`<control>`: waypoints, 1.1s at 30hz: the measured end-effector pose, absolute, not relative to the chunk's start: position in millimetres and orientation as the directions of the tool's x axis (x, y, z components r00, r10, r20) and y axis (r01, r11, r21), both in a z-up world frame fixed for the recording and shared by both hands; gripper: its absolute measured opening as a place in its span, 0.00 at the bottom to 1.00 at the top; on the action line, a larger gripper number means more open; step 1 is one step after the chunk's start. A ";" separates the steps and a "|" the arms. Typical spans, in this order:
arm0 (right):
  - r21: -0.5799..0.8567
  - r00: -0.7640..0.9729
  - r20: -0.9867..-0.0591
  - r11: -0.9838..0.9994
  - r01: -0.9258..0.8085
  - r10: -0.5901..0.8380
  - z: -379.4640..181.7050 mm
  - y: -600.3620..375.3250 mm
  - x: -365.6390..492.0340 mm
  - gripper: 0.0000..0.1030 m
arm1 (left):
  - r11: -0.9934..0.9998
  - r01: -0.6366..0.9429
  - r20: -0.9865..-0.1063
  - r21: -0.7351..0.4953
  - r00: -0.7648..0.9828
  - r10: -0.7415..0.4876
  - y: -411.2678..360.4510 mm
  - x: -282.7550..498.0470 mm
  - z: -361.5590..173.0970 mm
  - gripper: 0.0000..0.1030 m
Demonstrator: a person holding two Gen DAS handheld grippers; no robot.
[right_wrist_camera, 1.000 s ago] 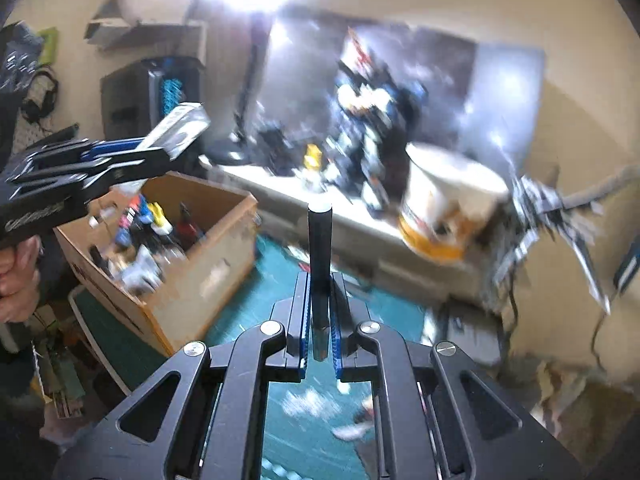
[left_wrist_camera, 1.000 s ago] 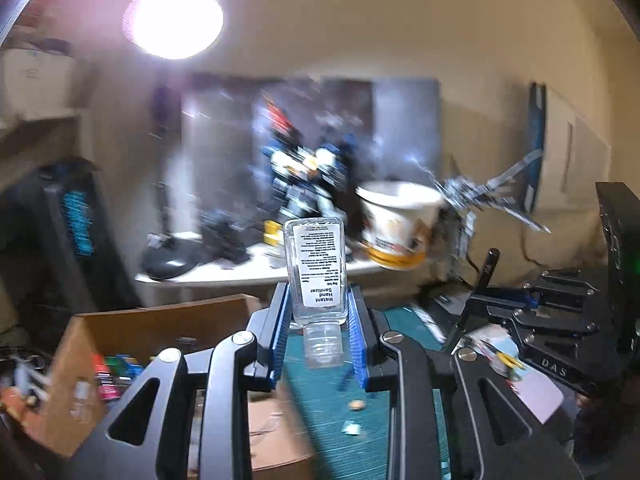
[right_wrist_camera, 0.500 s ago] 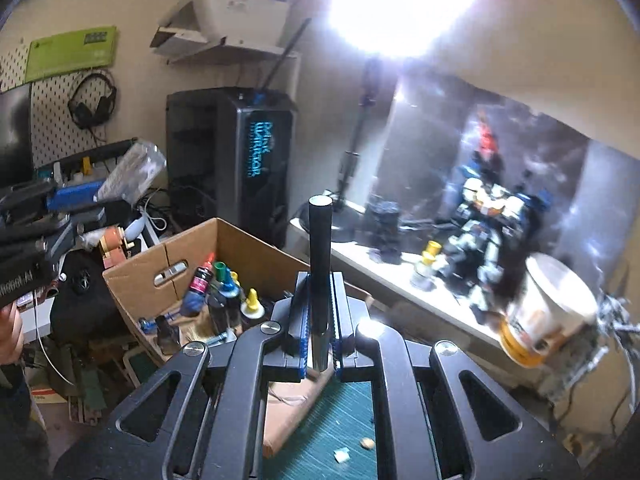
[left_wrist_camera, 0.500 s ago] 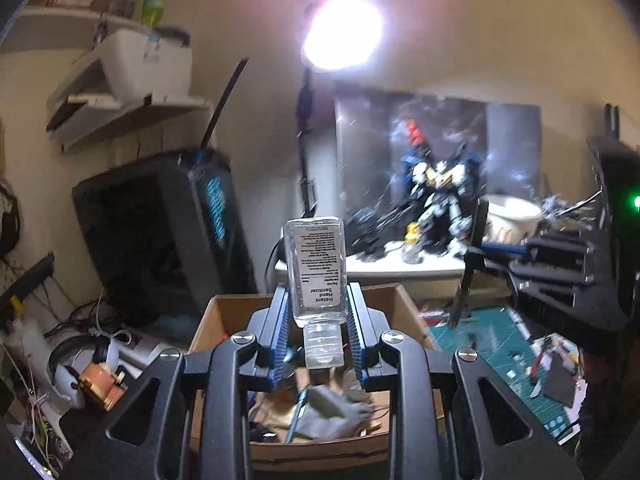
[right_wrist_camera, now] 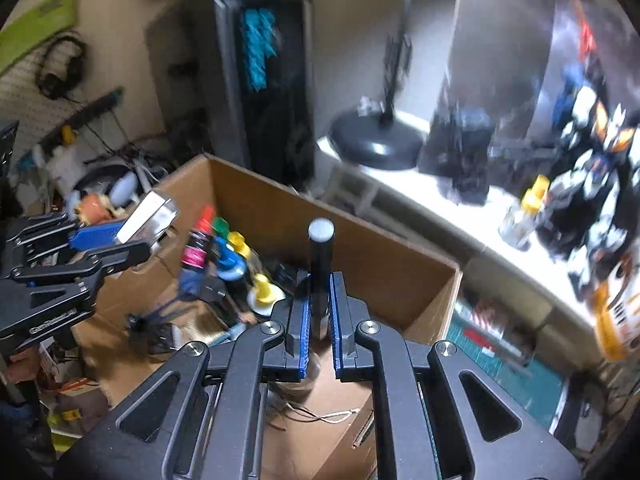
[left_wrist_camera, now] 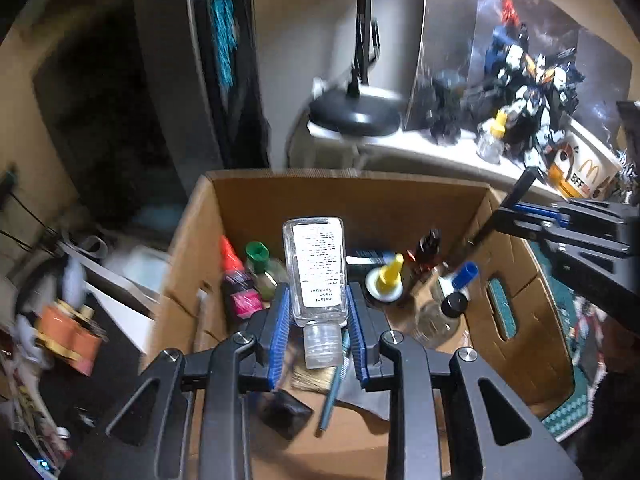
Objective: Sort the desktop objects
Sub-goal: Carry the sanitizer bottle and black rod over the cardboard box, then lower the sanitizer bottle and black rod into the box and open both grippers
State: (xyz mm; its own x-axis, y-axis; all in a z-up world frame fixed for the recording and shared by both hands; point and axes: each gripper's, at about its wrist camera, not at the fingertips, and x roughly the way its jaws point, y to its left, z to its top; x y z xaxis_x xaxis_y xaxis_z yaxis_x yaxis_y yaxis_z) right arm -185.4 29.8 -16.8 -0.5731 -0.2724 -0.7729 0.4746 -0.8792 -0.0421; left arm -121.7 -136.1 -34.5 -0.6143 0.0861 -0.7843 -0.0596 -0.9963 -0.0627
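While both grippers hang over an open cardboard box [left_wrist_camera: 516,316], the room behind shows a beige wall, a black tower [right_wrist_camera: 264,80] with blurred teal lettering I cannot read, and a pale shelf [right_wrist_camera: 420,192] carrying a black lamp base [left_wrist_camera: 356,110], a robot model [right_wrist_camera: 592,168], a small yellow-capped bottle [right_wrist_camera: 524,212] and a cup [left_wrist_camera: 584,168] bearing golden arches and "BFF". Green cutting mat [right_wrist_camera: 504,364] lies just right of the box.

Left gripper [left_wrist_camera: 318,308] is clamped on a clear bottle [left_wrist_camera: 316,268], cap toward the camera, its label reading "Instant Hand Sanitizer" upside down. Right gripper [right_wrist_camera: 319,312] is clamped on a black stick [right_wrist_camera: 320,264] with a pale round end, standing upright between the blue pads.

Inside the box stand small bottles with red [left_wrist_camera: 229,250], green [left_wrist_camera: 256,252], yellow [left_wrist_camera: 390,274] and blue [left_wrist_camera: 464,274] caps, beside a brush [left_wrist_camera: 310,378] and a teal pen [left_wrist_camera: 334,388] on the floor of the box.
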 end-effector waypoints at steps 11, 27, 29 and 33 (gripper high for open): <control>-0.054 -0.444 -0.878 -0.887 0.458 -0.176 -72.0 28.0 -231.0 0.08 | -0.998 -0.064 -0.865 -0.016 -0.500 0.046 -138.8 -139.4 -72.5 0.26; -0.113 -0.434 -0.893 -0.874 0.473 -0.119 -80.3 22.4 -233.4 0.09 | -0.996 -0.079 -0.925 0.043 -0.381 -0.009 -139.9 -160.2 -94.5 0.27; -0.115 -0.434 -0.893 -0.873 0.474 -0.118 -80.9 21.7 -232.9 0.09 | -0.996 -0.078 -0.927 0.051 -0.375 -0.018 -139.2 -160.4 -95.8 0.27; -0.121 -0.439 -0.891 -0.871 0.475 -0.116 -79.6 21.1 -231.6 0.09 | -0.996 -0.068 -0.925 0.062 -0.379 -0.032 -139.0 -160.4 -95.0 0.27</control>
State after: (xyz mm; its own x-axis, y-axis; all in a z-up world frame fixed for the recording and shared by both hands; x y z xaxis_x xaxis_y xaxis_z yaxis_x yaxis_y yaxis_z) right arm -231.6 21.1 -79.6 -0.4395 -0.1161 -0.8907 0.4754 -0.8714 -0.1209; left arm -160.4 -139.0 -95.0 -0.3787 -0.0319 -0.9250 -0.0682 -0.9957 0.0623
